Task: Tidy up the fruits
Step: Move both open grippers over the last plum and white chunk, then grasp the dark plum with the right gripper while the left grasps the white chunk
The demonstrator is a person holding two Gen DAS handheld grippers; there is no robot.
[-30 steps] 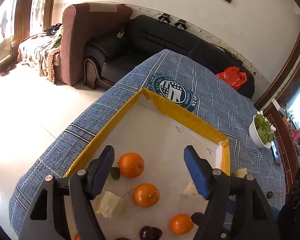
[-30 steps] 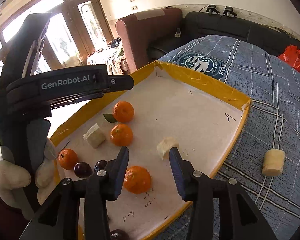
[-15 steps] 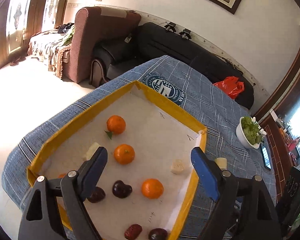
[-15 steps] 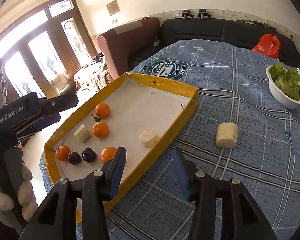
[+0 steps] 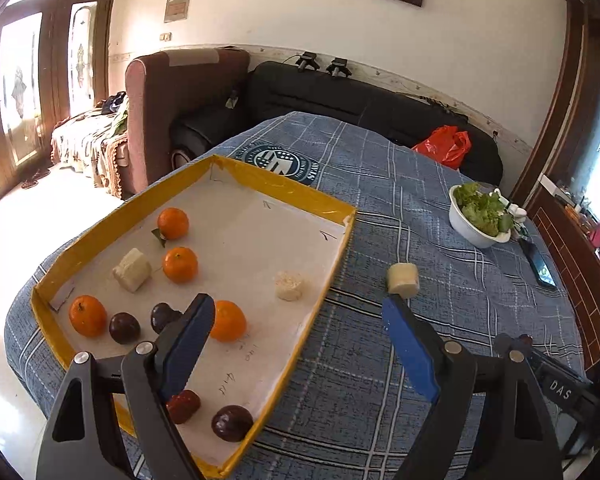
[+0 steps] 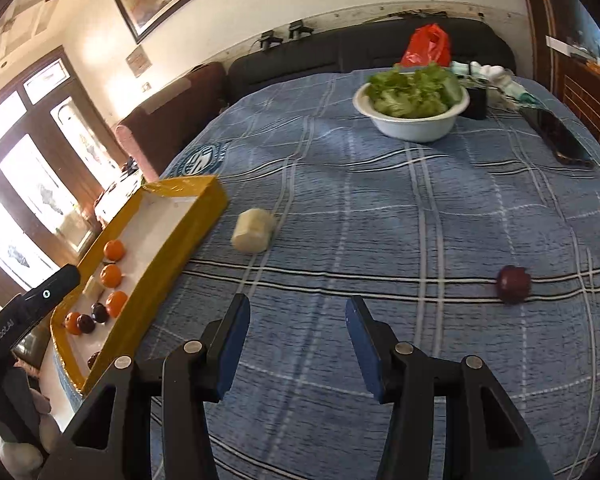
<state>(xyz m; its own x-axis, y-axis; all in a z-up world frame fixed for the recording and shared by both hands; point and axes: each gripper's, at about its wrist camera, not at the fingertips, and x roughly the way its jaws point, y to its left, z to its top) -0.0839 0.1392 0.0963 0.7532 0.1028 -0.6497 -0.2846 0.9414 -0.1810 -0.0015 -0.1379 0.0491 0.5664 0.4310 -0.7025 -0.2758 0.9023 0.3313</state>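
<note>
- The yellow-walled tray [image 5: 328,206] sits on the blue plaid cloth [image 5: 380,360] and holds four oranges: one [image 5: 173,223] at the far side, another [image 5: 180,265] just nearer, one [image 5: 88,315] by the left wall, one [image 5: 228,320] mid-tray.
- Dark plums [image 5: 124,327] lie beside the left orange; another dark plum [image 5: 232,423] and a reddish fruit [image 5: 184,406] lie near the tray's close corner.
- Two pale chunks rest in the tray: a block [image 5: 132,269] and a rounder piece [image 5: 288,286].
- A pale cylinder [image 6: 253,230] lies on the cloth just outside the tray; a lone plum [image 6: 513,284] lies well apart.
- A white bowl [image 6: 414,126] holds green lettuce.
- The left gripper [image 5: 296,320] is spread wide, empty; the right gripper [image 6: 298,314] is likewise released above the cloth.
</note>
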